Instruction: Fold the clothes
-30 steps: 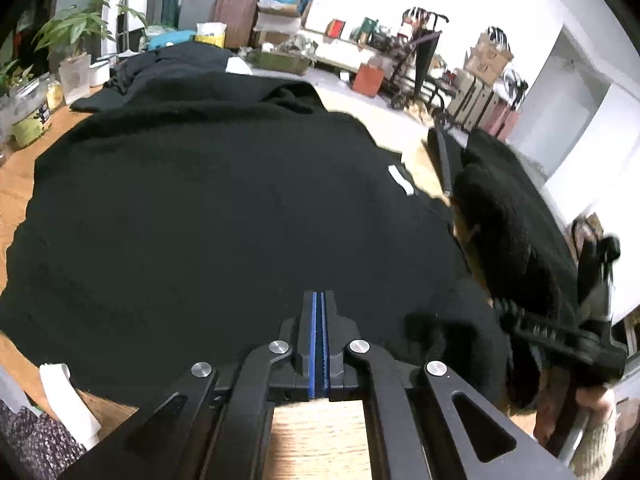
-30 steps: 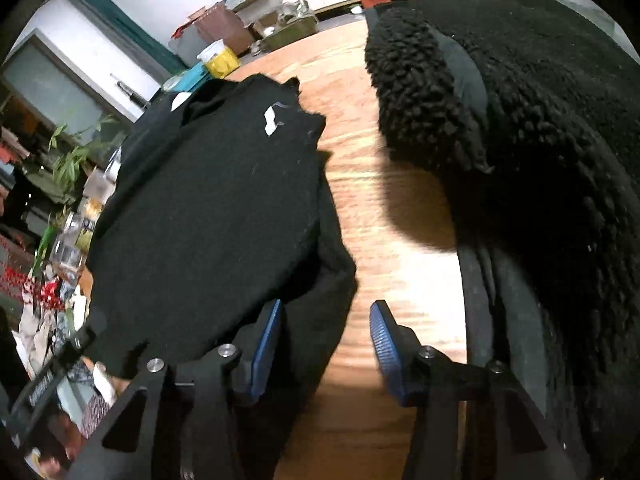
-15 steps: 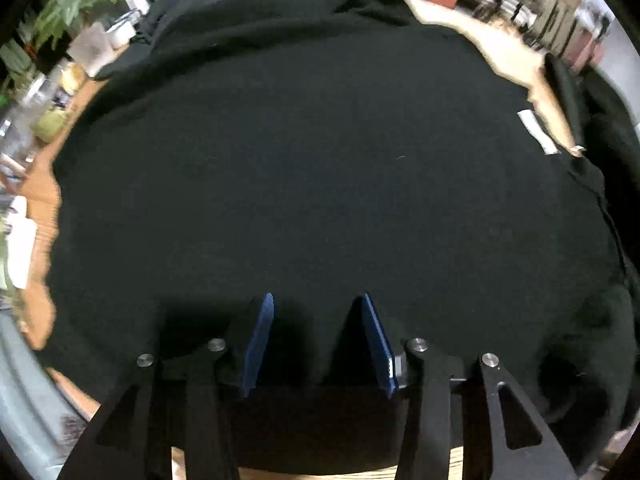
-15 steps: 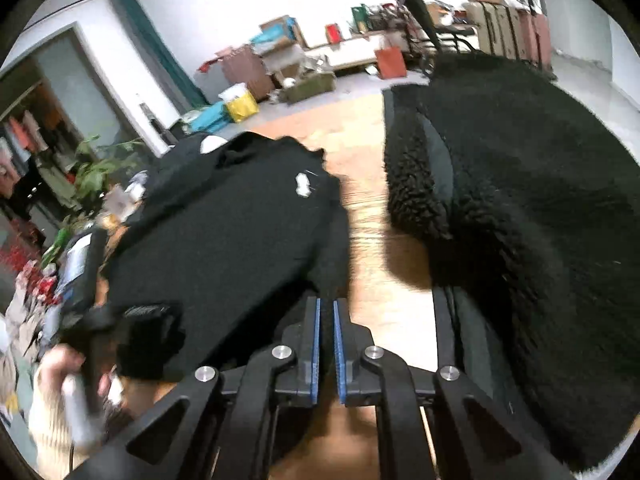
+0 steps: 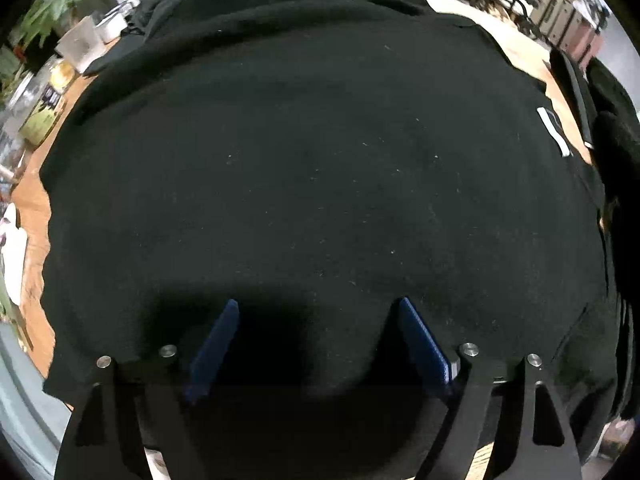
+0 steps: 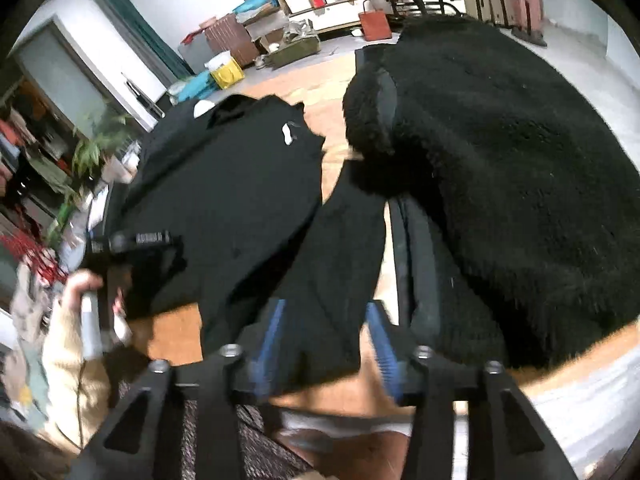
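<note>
A black sweater (image 5: 312,168) lies spread on the wooden table and fills the left wrist view; it has a small white label (image 5: 554,132) near its right edge. My left gripper (image 5: 316,312) is open, low over the sweater's near part, jaws wide apart. In the right wrist view the sweater (image 6: 224,200) lies at left, with one black sleeve (image 6: 332,272) running down between my right gripper's (image 6: 324,316) open blue pads. The sleeve lies loose in the gap. The left gripper (image 6: 132,240) shows at left, held by a hand.
A black fleece jacket (image 6: 500,168) lies bunched on the table's right side, close to the sleeve. Jars and a potted plant (image 5: 52,92) stand along the table's left edge. Bare wood (image 6: 172,332) shows at the near edge. Boxes and bags fill the room behind.
My left gripper went from shut to wide open and moved forward over the sweater. My right gripper closed on the sleeve half a second ago and is open again now.
</note>
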Motion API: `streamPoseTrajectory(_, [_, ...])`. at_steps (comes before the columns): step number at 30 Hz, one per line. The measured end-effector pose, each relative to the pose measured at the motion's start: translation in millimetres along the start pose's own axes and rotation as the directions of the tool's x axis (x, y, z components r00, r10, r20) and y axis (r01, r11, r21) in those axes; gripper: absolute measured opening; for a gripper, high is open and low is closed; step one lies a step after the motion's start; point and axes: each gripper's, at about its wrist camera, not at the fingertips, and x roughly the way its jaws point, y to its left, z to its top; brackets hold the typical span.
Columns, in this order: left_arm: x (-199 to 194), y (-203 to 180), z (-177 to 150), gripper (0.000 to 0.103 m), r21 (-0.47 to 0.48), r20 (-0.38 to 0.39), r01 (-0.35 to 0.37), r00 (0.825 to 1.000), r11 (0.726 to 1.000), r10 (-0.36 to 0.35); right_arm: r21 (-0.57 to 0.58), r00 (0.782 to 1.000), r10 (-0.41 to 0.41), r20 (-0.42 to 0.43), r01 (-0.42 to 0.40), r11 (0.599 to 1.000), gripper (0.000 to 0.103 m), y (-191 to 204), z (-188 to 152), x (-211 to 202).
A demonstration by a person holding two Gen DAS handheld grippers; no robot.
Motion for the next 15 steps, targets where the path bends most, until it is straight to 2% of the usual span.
streamPoseTrajectory(5, [-8,1,14,0.085,0.050,-0.080,0.017,0.997,0.999,-0.013,-0.047,0.988,-0.121,-0.093,0.117,0.992,0.051,0,39,61])
streamPoseTrajectory(9, [-16,1,17,0.085,0.058,-0.095,0.019,0.995,0.998,-0.014,0.011,0.993,-0.080,-0.089,0.081,0.997,0.050,-7,58,85])
streamPoseTrajectory(11, [-22,2,17,0.085,0.060,-0.093,0.020,0.996,0.998,-0.014,0.009,0.991,-0.095,-0.092,0.097,0.995,0.050,-7,57,92])
streamPoseTrajectory(14, [-29,5,15,0.086,0.058,-0.087,0.022,0.996,0.998,-0.017,0.006,0.988,-0.119,-0.097,0.120,0.993,0.022,-6,56,102])
streamPoseTrajectory(15, [-31,8,13,0.086,0.057,-0.082,0.023,0.996,0.998,-0.018,0.005,0.987,-0.126,-0.099,0.127,0.992,0.008,-6,56,105])
